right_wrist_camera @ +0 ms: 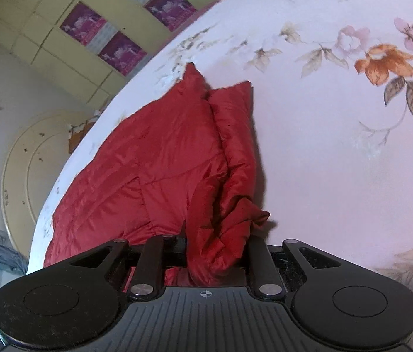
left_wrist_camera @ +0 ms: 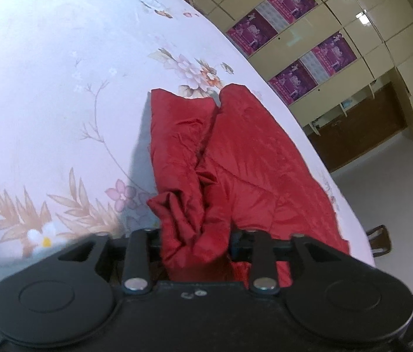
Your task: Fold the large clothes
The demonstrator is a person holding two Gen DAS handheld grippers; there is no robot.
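Note:
A red quilted garment [left_wrist_camera: 241, 158] lies stretched out on a floral tablecloth, its far end near the table's edge. In the left wrist view my left gripper [left_wrist_camera: 196, 240] is shut on a bunched fold of its near end, lifted off the cloth. In the right wrist view the same red garment [right_wrist_camera: 162, 161] runs away from me, and my right gripper [right_wrist_camera: 216, 252] is shut on another bunched fold of its near end. The fingertips of both grippers are hidden by the fabric.
The table, covered by a pale floral cloth [left_wrist_camera: 45, 102], also shows in the right wrist view [right_wrist_camera: 338, 146]. Its edge runs close beside the garment. Beyond it are cream cabinets with purple posters [left_wrist_camera: 294, 38], a floor, and a chair [left_wrist_camera: 379, 239].

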